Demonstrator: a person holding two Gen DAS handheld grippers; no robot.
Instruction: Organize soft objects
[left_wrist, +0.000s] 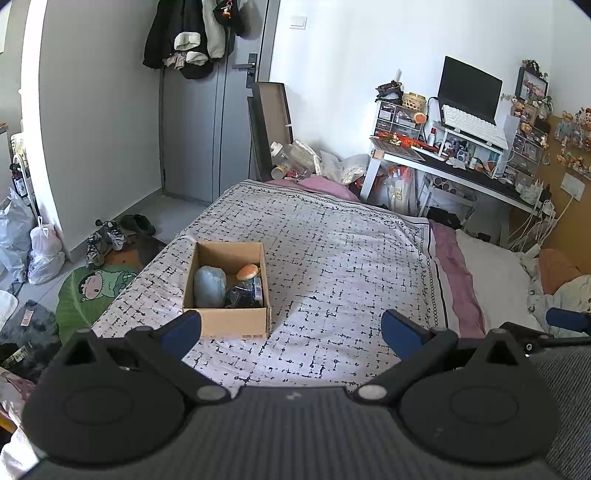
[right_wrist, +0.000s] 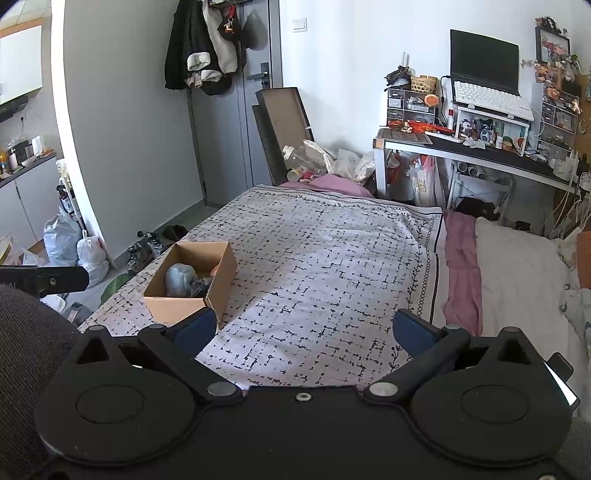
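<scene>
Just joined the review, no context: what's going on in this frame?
A person holds a gripper in each hand above a bed. Both the left gripper and the right gripper are open and hold nothing. An open cardboard box sits on the patterned bedspread, near its left edge. Inside are a grey-blue soft lump, a bun-shaped toy and some dark items I can't identify. No loose soft objects show on the bedspread, so sorting looks finished or paused.

Both wrist views look forward and down along wide-spread fingers (left_wrist: 181, 332) over the bed (left_wrist: 332, 258). The cardboard box (left_wrist: 229, 288) lies just beyond the left finger in each. The 2 views share bed, door (right_wrist: 225, 122) and desk (right_wrist: 480, 155).
</scene>
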